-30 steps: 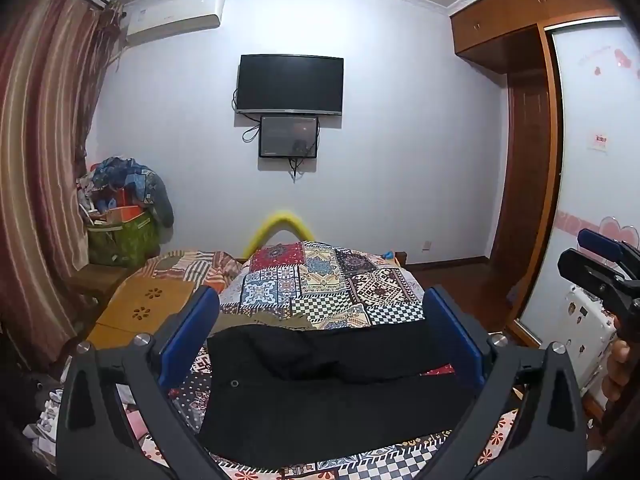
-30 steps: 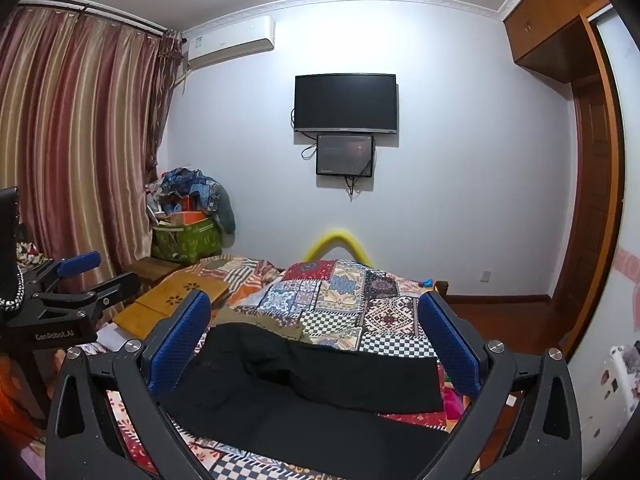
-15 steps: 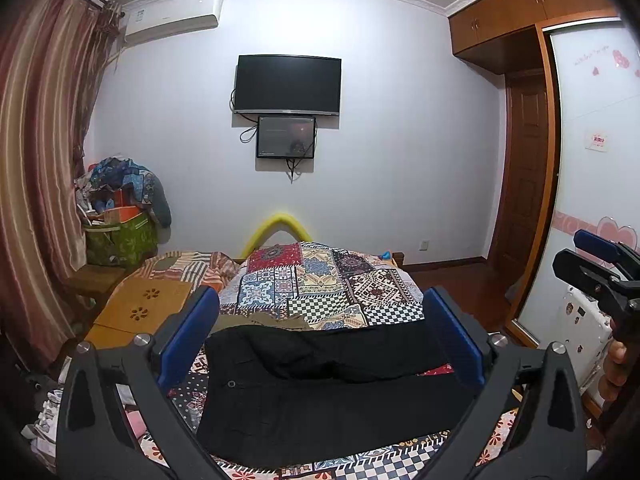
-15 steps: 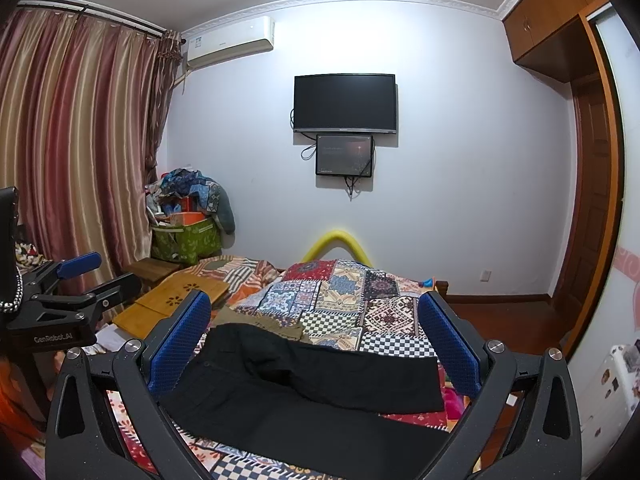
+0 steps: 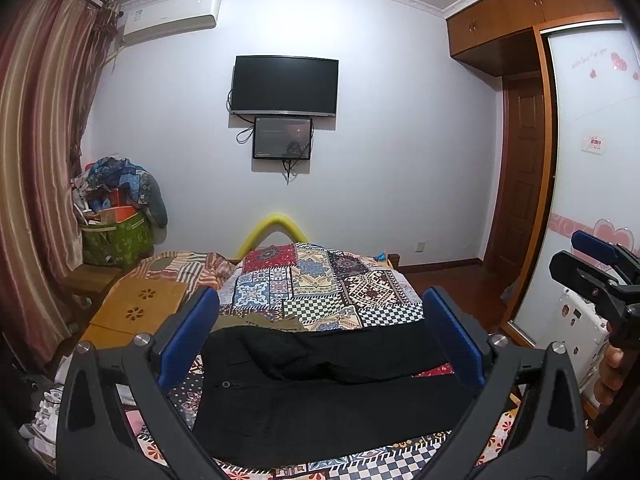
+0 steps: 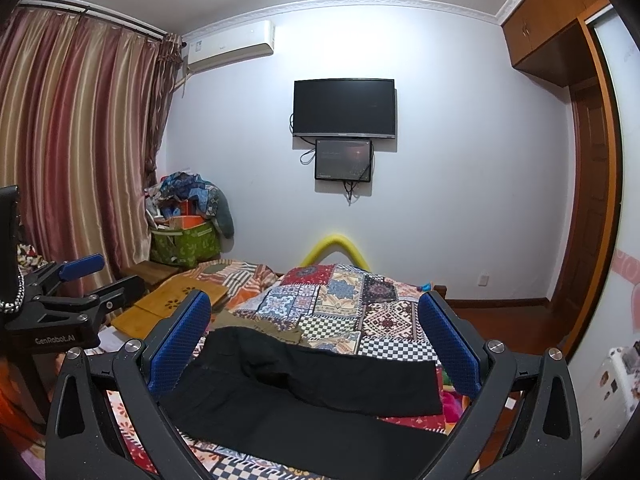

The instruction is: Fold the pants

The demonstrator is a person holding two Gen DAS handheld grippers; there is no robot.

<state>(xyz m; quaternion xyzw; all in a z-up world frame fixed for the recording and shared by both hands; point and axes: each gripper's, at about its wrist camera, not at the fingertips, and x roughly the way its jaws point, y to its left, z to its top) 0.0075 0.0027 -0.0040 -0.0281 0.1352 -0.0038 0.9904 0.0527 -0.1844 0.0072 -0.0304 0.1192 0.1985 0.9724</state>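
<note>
A: Pants (image 5: 320, 384) flat on bed (image 5: 320, 280), black, waist to the left, legs running right. Look spread out, far leg lying slightly over the near one. No real fold visible.

B: Grippers?

A: Left gripper (image 5: 324, 340) held above near edge, jaws wide apart, nothing between them. Right gripper (image 6: 316, 340) same: spread wide, empty, hovering over cloth. Neither touching fabric.

B: Progress?

A: Barely begun, judging by layout. Left to do, probably: lay legs together, fold lengthwise, fold again. Hem end partly hidden behind right finger, so exact alignment unclear.
</note>
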